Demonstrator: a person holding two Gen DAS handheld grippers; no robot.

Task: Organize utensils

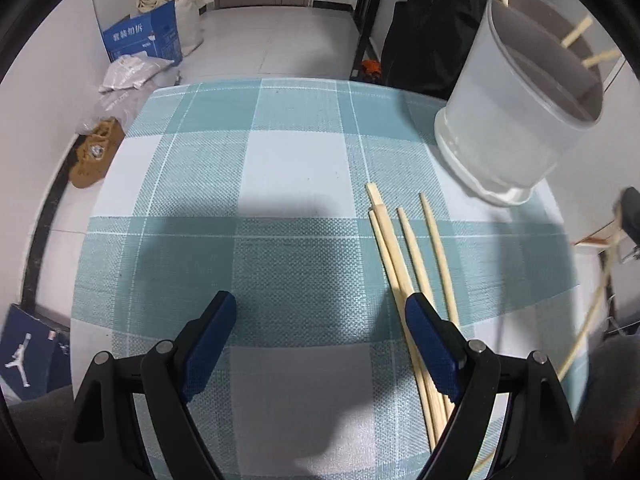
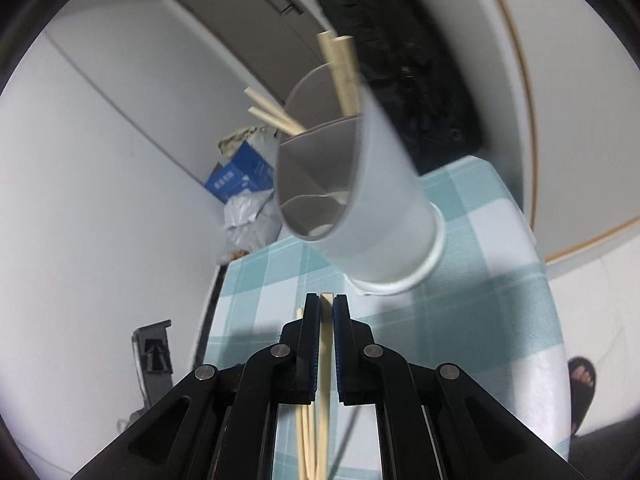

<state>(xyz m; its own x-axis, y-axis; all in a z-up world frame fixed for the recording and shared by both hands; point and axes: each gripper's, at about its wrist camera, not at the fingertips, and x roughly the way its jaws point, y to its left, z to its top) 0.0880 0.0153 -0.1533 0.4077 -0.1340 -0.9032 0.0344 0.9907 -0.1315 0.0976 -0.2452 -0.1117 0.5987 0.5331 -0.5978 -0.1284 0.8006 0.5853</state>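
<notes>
Chopsticks [image 1: 408,256], four loose, lie side by side on the checked teal tablecloth [image 1: 288,168] of the table, near its right side in the left wrist view. Left gripper [image 1: 320,320]: jaws wide apart with nothing between them, its right finger over the nearest sticks. Right gripper [image 2: 327,308]: jaws nearly together, pinching one chopstick [image 2: 326,344] whose square end shows just past the fingertips. Utensil holder [image 2: 360,200]: a frosted grey cup on a white base, standing at the table's far right corner (it appears tilted through the fisheye), with several chopsticks [image 2: 344,72] already leaning out of it. Floor beyond: blue carton [image 1: 142,38], plastic bags [image 1: 132,72], brown slipper [image 1: 96,152].
</notes>
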